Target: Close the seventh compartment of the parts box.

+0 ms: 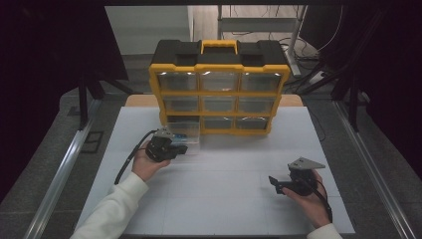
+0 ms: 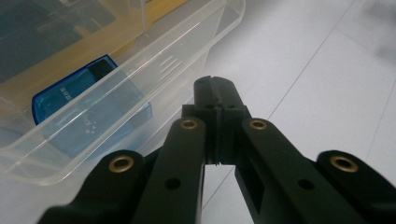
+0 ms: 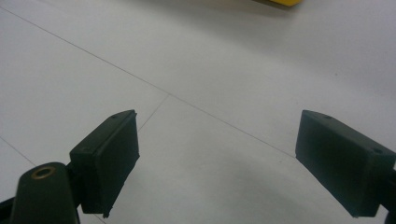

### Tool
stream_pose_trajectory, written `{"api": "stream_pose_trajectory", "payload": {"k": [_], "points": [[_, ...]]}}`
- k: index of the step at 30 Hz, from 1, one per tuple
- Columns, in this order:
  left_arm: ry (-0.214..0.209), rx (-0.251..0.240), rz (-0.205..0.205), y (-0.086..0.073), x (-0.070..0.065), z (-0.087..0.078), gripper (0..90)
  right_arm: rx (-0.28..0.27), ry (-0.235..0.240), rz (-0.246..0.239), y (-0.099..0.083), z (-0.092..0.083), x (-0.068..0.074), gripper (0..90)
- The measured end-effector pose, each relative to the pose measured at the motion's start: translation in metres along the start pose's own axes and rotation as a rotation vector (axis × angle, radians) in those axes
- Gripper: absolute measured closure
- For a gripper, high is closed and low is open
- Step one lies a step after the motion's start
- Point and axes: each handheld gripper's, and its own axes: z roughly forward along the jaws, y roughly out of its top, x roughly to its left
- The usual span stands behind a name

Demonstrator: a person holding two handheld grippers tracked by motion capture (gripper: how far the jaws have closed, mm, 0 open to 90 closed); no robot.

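White counter (image 1: 224, 189), dim room. My left tongs (image 1: 180, 148) clenched, empty, just beside clear drawer (image 1: 185, 133) pulled out from organizer (image 1: 219, 87); blue case (image 2: 79, 109) inside. Drawer's long side faces tongs. Right tongs (image 1: 273, 183) released, well apart. Left hand nearer.

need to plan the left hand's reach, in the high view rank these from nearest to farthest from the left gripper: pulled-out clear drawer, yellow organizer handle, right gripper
1. pulled-out clear drawer, right beside the left gripper, at the organizer's bottom left.
2. right gripper, across the table to the right.
3. yellow organizer handle, on top of the cabinet at the back.
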Motion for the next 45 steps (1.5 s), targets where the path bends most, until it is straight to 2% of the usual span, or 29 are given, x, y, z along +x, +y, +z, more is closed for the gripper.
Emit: {"api": "stream_pose_trajectory", "payload": {"k": [5,27,45], "points": [[0.026,0.001,-0.002,-0.001,0.002,0.001,90.0,0.0,0.0,0.0,0.0,0.0,0.0,13.9],[0.082,-0.014,-0.019,-0.003,0.009,0.005,90.0,0.004,-0.002,0.002,0.0,0.001,0.0,14.0],[0.088,-0.028,-0.04,-0.001,0.016,0.012,90.0,0.006,-0.002,0.002,0.0,0.001,0.0,14.0]]}}
